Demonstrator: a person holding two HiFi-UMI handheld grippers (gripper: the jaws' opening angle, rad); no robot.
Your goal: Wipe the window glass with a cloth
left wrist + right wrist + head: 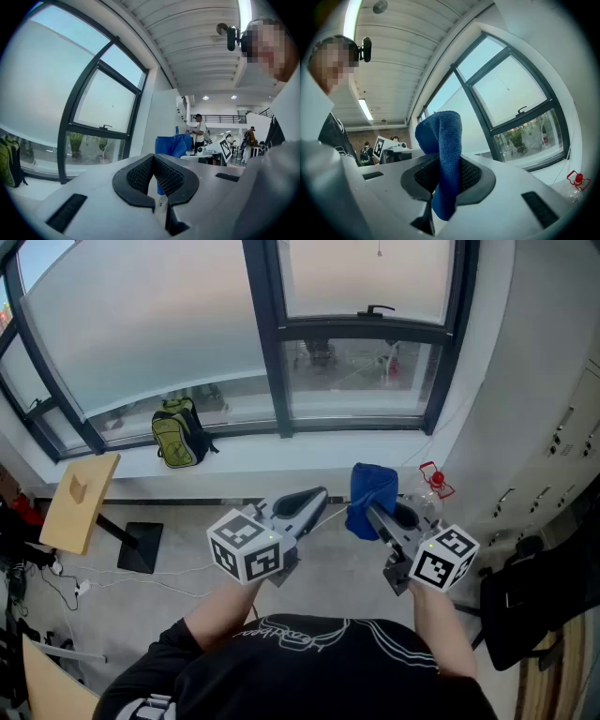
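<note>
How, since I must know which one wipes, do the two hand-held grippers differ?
The left hand-held gripper is shut on nothing; the right hand-held gripper is shut on the blue cloth. The left points forward-right, the right forward-left. Both are shut and off the window glass.

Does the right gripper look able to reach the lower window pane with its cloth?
Probably yes. The right gripper is shut on the blue cloth, and nothing stands between it and the lower pane; the spray bottle sits off to its right.
</note>
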